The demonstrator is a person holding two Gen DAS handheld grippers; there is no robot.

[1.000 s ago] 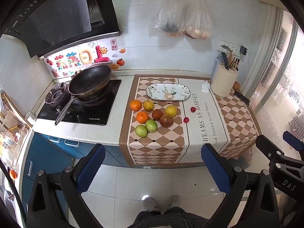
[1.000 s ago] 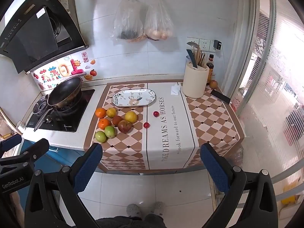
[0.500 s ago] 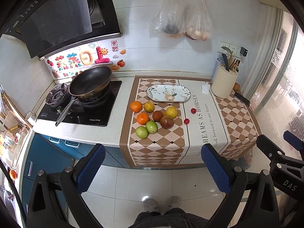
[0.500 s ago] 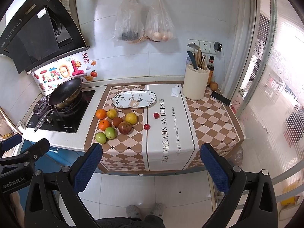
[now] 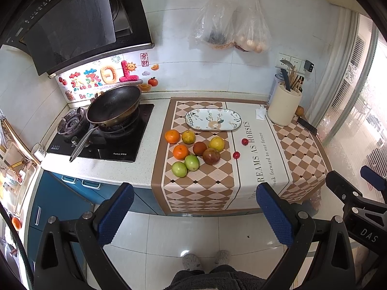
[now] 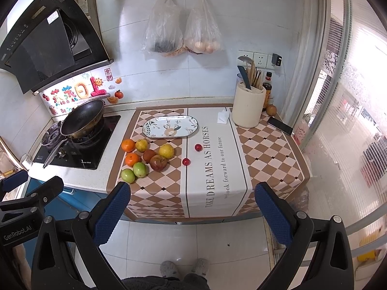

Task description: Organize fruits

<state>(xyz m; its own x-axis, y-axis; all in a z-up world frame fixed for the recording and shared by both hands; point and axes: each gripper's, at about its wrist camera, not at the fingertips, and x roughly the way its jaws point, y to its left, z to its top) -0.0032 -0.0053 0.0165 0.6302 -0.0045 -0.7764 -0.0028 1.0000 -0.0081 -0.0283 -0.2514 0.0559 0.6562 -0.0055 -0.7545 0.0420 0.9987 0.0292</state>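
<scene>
Several fruits lie in a cluster on the checked cloth: two oranges (image 5: pixel 172 136), two green apples (image 5: pixel 179 169), a dark red apple (image 5: pixel 211 156), two yellow fruits (image 5: pixel 216 143) and a brown one. Two small red fruits (image 5: pixel 244 141) lie apart to the right. An empty oval plate (image 5: pixel 213 119) sits behind them; it also shows in the right wrist view (image 6: pixel 170 126). My left gripper (image 5: pixel 196 215) and right gripper (image 6: pixel 191 213) are both open and empty, held above the floor in front of the counter.
A stove with a black pan (image 5: pixel 113 105) is at the left. A cream utensil holder (image 6: pixel 248 108), a phone (image 6: pixel 279 125) and a tissue (image 6: pixel 222 117) are at the back right. Two bags (image 6: pixel 183 29) hang on the wall.
Both views have shifted very slightly closer to the counter. The fruits and plate have not moved, and both grippers stay open.
</scene>
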